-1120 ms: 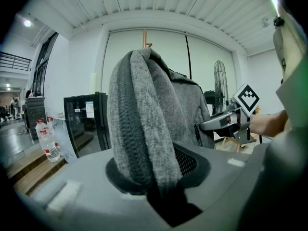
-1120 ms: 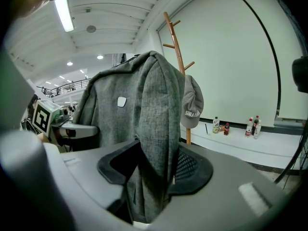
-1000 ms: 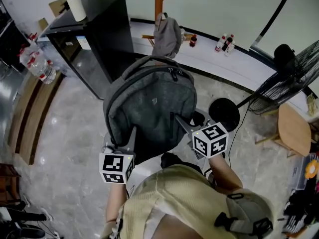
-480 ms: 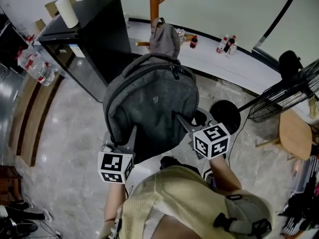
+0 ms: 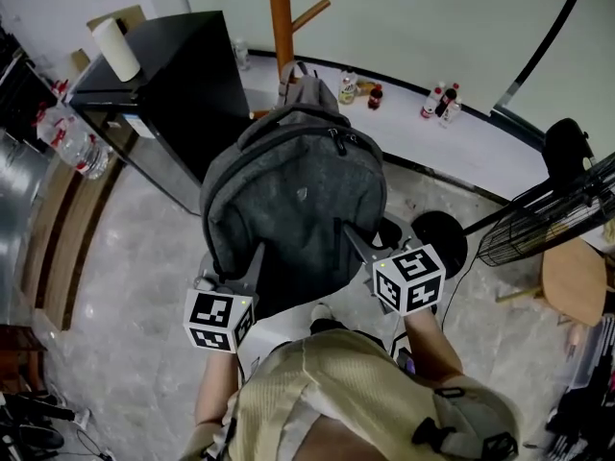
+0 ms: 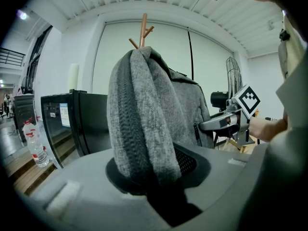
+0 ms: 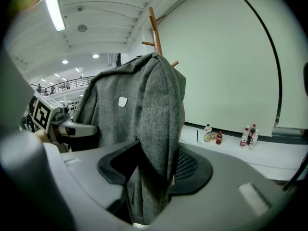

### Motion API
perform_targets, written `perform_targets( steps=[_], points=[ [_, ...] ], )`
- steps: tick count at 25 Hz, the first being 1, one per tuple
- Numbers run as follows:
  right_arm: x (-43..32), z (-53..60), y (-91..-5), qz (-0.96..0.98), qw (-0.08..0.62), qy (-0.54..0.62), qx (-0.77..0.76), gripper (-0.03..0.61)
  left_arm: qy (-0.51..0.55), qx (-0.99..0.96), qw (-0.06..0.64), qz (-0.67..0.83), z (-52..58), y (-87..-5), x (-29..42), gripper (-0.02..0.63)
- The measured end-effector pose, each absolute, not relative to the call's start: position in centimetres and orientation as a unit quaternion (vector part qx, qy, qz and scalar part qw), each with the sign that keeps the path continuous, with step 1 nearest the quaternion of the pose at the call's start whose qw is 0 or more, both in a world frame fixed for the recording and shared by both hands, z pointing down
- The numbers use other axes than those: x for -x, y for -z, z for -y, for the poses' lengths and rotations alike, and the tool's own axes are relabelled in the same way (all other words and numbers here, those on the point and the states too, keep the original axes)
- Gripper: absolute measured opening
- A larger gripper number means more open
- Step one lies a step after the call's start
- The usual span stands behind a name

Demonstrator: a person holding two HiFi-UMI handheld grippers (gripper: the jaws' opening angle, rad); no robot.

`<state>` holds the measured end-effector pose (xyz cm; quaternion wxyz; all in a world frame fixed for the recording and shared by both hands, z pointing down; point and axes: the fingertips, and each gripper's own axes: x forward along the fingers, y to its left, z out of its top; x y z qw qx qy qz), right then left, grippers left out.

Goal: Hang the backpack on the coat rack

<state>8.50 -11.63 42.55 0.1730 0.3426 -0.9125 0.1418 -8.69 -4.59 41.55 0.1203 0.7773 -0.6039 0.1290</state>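
I hold a grey backpack [image 5: 293, 205] up in the air between both grippers, its front panel toward the head view. My left gripper [image 5: 247, 269] is shut on the bag's lower left edge, where thick grey fabric [image 6: 139, 124] fills the jaws. My right gripper [image 5: 357, 246] is shut on the lower right edge, with a fold of the bag [image 7: 151, 129] between its pads. The wooden coat rack [image 5: 281, 12] stands just beyond the bag's top, with a smaller grey bag [image 5: 312, 92] hanging on it. Its pole and pegs rise above the backpack in the left gripper view [image 6: 143, 30] and the right gripper view [image 7: 154, 28].
A black cabinet [image 5: 183, 84] with a paper roll [image 5: 121, 48] stands left of the rack. Bottles [image 5: 437, 99] line a white ledge along the wall. At right are a standing fan [image 5: 553, 221], a round black base [image 5: 440, 238] and a wooden stool [image 5: 577, 281].
Both grippers have carried the backpack forward toward the coat rack; its pole and the hanging grey bag now sit closer behind the bag's top. The grips are unchanged.
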Motion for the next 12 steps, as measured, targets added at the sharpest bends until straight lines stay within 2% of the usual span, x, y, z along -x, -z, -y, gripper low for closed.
perform_targets(
  steps=[12],
  points=[
    [-9.3,16.9,-42.1,0.900,0.187,-0.134,-0.371,0.196,-0.112,-0.800,0.147,0.570,10.5,-41.9,7.8,0.127]
  ],
)
